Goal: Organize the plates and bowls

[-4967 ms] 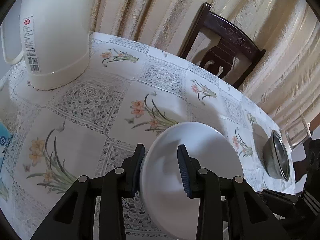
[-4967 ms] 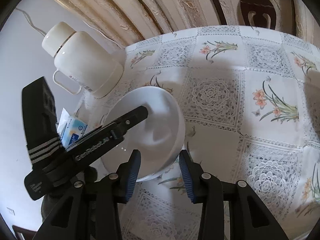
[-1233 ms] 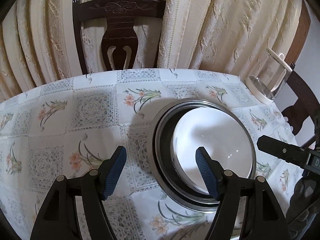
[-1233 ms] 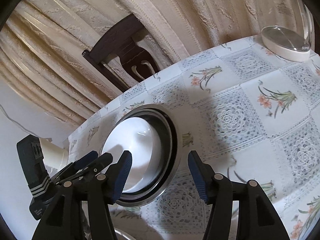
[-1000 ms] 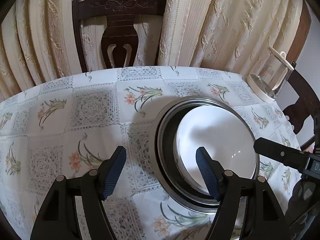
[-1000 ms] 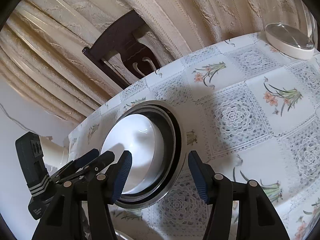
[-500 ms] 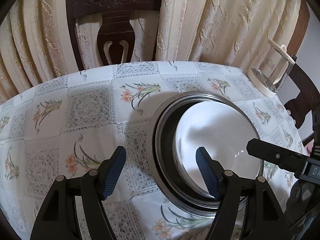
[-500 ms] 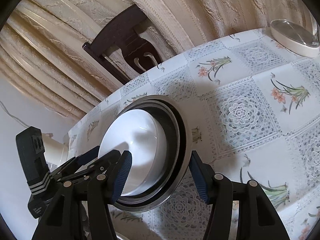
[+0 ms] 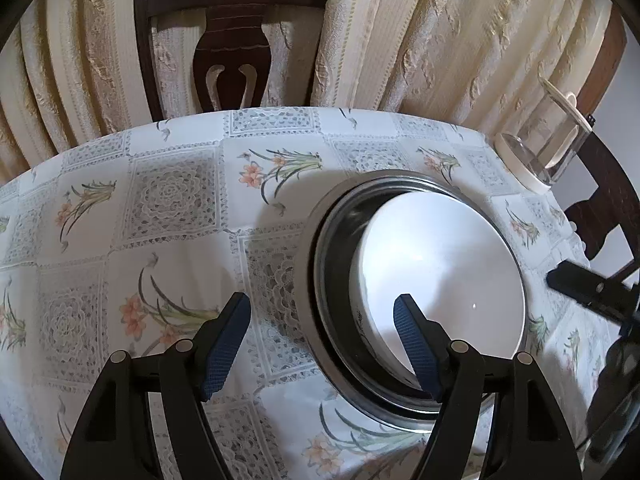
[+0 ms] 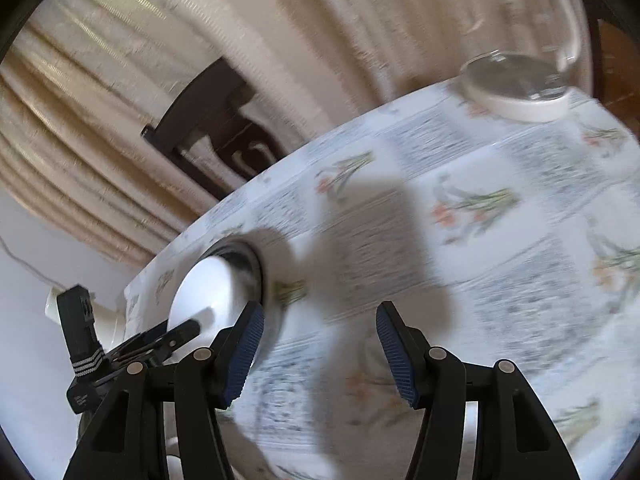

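The left tongs (image 9: 322, 338) hang released above the table (image 9: 172, 240), their blue-padded fingers spread wide and holding nothing. The white bowl (image 9: 440, 276) sits nested inside the steel bowl (image 9: 320, 280), and the pair rests on the flowered cloth just ahead of the left tongs and toward their right finger; that finger's pad (image 9: 416, 346) overlaps the white bowl's near edge in the left wrist view, though whether it touches cannot be told. The left finger stands over bare cloth, apart from the steel rim.

The right tongs (image 10: 320, 354) are also released and empty, fingers spread over the table. The right wrist view is smeared by motion blur. In it the nested bowls lie ahead and to the left of the right tongs, just beyond their left finger, with the left tongs seen as a black shape beside the white bowl's near edge.

A glass jug on a white base (image 9: 536, 156) stands far ahead and to the right of the left tongs, near the table's edge. A dark wooden chair (image 9: 232, 36) stands beyond the table against cream curtains (image 9: 420, 40).
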Demonstrator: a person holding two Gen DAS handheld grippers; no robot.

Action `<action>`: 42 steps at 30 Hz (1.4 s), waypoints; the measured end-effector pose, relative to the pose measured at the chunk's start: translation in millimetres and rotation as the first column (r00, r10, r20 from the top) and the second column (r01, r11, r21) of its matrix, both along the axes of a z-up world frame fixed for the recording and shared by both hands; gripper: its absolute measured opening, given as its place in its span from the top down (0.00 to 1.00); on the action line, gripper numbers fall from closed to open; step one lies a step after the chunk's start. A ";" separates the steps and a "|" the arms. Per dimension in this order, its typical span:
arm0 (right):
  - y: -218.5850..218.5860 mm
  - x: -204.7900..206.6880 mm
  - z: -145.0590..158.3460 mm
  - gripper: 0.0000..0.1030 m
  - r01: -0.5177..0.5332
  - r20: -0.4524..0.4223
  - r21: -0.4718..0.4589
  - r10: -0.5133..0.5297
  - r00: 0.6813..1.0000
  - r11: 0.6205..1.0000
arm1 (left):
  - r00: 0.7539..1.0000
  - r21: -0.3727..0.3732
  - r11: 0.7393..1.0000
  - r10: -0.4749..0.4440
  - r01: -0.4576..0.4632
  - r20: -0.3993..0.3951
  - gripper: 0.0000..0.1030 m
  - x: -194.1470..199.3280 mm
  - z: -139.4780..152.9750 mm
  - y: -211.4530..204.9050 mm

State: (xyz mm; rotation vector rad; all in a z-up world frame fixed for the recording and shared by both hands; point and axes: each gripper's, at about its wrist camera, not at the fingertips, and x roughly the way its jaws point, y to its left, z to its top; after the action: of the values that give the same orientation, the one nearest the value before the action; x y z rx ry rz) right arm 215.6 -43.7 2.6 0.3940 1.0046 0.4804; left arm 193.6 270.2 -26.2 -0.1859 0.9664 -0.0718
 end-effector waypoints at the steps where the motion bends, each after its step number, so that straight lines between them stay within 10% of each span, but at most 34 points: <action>1: -8.8 1.4 4.3 0.40 0.012 0.008 -0.005 -0.012 1.000 1.000 | 1.000 -0.002 1.000 0.001 -0.001 -0.001 0.27 -0.2 0.2 0.0; 16: -91.6 25.8 55.0 0.40 0.201 0.140 -0.062 -0.191 0.972 0.978 | 0.999 -0.055 0.998 0.017 -0.019 -0.032 0.27 2.4 -5.1 4.6; 29: 38.6 6.2 -2.5 0.40 -0.161 0.019 0.001 0.161 0.987 0.987 | 0.999 -0.097 0.995 0.014 -0.018 -0.041 0.24 7.6 -11.5 12.3; 42: 92.3 5.2 -30.1 0.40 -0.219 -0.036 -0.016 0.218 0.975 0.976 | 0.999 -0.140 0.990 -0.011 0.005 -0.044 0.27 11.4 -17.1 13.1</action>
State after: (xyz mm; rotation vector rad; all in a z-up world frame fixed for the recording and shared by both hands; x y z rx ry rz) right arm 220.8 48.5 -27.6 0.2755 1.0907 0.6632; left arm 205.0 283.4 -43.2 -0.3144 1.0075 -0.1436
